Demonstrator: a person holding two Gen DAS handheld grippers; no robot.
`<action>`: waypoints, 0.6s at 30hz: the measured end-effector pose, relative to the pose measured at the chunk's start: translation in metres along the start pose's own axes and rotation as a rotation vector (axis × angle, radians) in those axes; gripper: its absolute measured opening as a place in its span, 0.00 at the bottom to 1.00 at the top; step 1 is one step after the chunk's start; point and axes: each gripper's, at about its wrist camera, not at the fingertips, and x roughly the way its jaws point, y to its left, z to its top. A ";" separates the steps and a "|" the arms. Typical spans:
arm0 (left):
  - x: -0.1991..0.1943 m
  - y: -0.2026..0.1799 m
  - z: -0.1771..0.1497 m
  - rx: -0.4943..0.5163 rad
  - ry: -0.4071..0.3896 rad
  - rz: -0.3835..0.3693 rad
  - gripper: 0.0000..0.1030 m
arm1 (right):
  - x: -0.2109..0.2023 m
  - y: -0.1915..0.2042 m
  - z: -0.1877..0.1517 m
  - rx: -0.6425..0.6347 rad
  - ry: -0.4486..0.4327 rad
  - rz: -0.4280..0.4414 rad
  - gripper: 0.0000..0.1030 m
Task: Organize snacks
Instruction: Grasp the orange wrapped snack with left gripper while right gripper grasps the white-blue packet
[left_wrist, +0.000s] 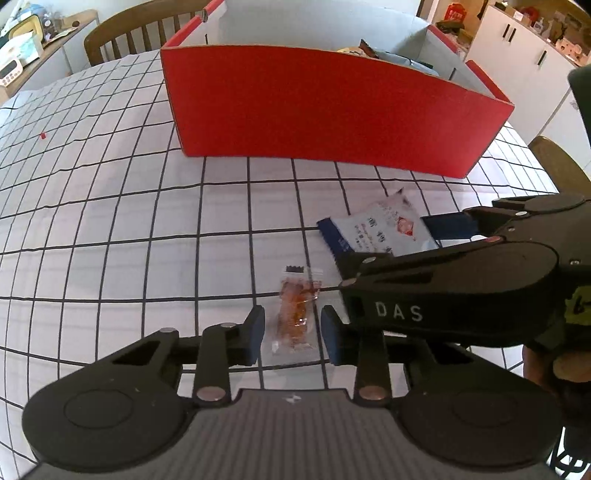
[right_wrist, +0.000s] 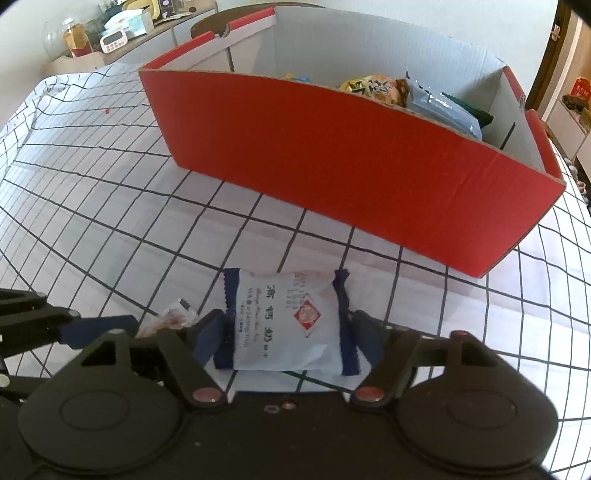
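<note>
We see the left claw (left_wrist: 293, 330) lowered over a small clear packet (left_wrist: 296, 317) with an orange snack inside, lying on the counter (left_wrist: 110, 229) with its checked cloth. The pads stand on both sides of this packet, and a thin gap remains on each side, so the claw is not yet clenched on it. The right claw (right_wrist: 286, 338) has its blue pads against the two dark ends of a white and blue packet (right_wrist: 286, 325), so it grasps this one. The printed words on it are too small for us to read. Behind both stands the red box (left_wrist: 332, 110); its front wall hides most of the inside, and only the tops of some snack bags (right_wrist: 417, 98) show above the rim.
</note>
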 end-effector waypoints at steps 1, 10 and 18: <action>0.000 0.000 0.000 -0.004 0.001 -0.004 0.28 | -0.001 -0.001 -0.001 0.000 -0.006 -0.004 0.61; -0.002 0.004 0.002 -0.039 0.020 -0.017 0.17 | -0.013 -0.016 -0.012 0.099 -0.026 0.028 0.48; -0.010 0.005 -0.002 -0.066 0.032 -0.019 0.16 | -0.035 -0.030 -0.028 0.165 -0.061 0.061 0.30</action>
